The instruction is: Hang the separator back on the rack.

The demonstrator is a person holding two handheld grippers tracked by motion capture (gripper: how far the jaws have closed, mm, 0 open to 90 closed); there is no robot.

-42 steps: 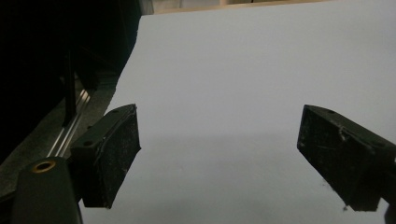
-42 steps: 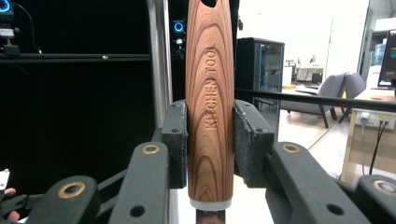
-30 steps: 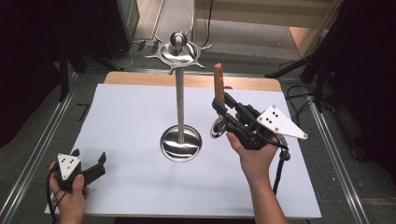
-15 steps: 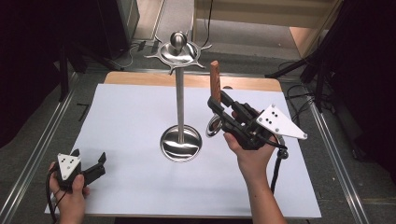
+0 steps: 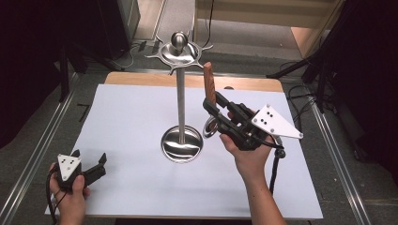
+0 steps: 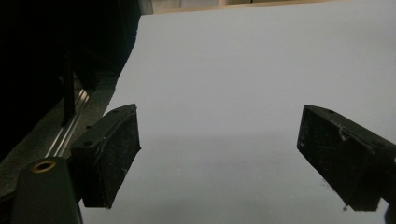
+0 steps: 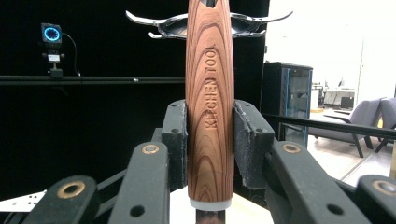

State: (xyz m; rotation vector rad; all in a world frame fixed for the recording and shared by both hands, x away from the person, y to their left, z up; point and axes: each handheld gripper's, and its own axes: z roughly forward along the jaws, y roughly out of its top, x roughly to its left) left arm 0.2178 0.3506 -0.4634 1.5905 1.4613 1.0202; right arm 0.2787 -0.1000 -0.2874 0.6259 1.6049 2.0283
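I see my left gripper (image 6: 219, 158) with its black jaws spread wide above the bare white tabletop (image 6: 261, 70), a metal rail (image 6: 70, 126) running along its dark edge.

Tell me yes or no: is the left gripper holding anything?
No. In the left gripper view the left gripper stands wide open over the white table, with nothing between its jaws.

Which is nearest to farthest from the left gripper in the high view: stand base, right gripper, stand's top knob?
1. Stand base: mid-table, to the right of the left gripper.
2. Right gripper: farther right, jaws shut on a wooden handle.
3. Top knob: at the far edge.
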